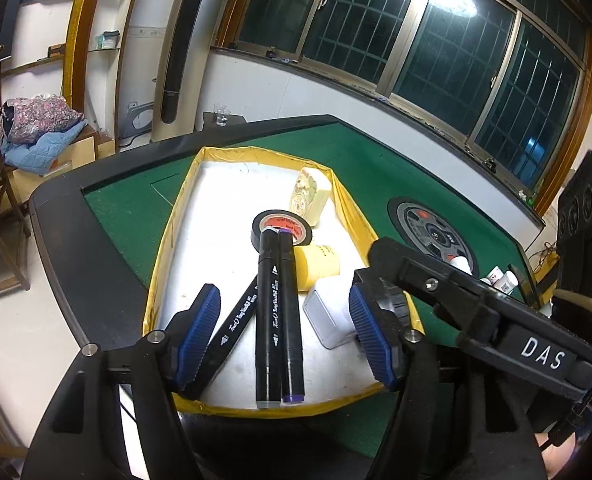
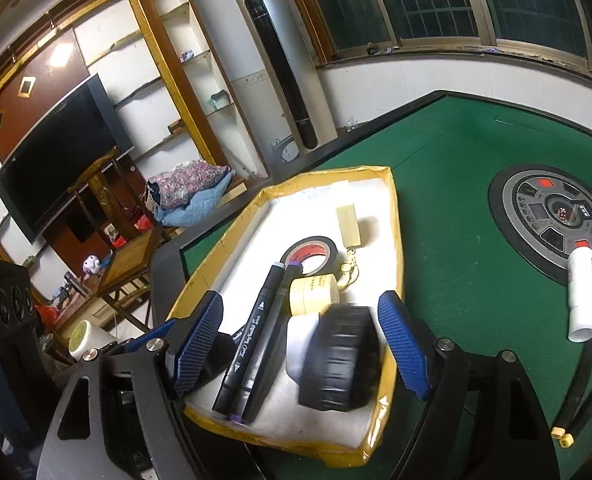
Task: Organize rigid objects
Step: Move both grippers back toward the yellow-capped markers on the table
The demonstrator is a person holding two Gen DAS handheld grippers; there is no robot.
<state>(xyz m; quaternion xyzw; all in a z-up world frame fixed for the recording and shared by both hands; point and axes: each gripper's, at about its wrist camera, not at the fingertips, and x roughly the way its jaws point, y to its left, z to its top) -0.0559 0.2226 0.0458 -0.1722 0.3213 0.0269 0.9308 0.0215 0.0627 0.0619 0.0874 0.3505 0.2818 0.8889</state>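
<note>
Yellow-rimmed tray [image 1: 184, 200] holds slim black markers [image 1: 270, 312] — left gripper [image 1: 284, 328], right gripper [image 2: 300, 344] both spread, empty.

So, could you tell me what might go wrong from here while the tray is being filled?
1. The black round object looks blurred between the fingers of the open right tool, above the white box. It may bounce or roll over the low rim of the tray.
2. The left tool hangs close beside the right one, so they could knock together.
3. The markers rest against the tape roll, and a bump could scatter them.
</note>
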